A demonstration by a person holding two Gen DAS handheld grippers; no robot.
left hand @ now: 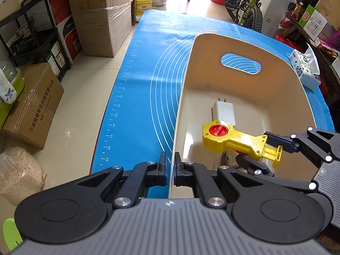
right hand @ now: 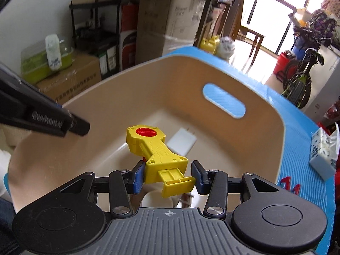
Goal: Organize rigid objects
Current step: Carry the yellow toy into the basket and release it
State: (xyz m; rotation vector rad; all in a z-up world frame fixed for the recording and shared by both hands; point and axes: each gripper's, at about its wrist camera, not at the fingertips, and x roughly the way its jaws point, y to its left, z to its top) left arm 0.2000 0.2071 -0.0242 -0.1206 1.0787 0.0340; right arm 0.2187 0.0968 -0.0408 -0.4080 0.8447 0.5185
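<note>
A beige plastic bin (left hand: 276, 97) (right hand: 106, 114) stands on a blue mat. My left gripper (left hand: 171, 170) is shut on the bin's left wall near its rim. A yellow toy launcher with a red disc (left hand: 231, 139) (right hand: 157, 150) hangs inside the bin above the floor. My right gripper (right hand: 167, 177) holds it between its pads: the left pad touches the toy, the right pad stands a little off it. The right gripper also shows in the left wrist view (left hand: 261, 150). A white charger plug (left hand: 224, 111) (right hand: 181, 143) lies on the bin floor. A round white object (right hand: 156, 200) lies under the toy.
A tissue pack (left hand: 305, 68) (right hand: 324, 155) lies on the blue mat (left hand: 138, 89) right of the bin. Cardboard boxes (left hand: 34, 104), a black shelf and a bicycle (left hand: 246, 2) stand on the floor around the table.
</note>
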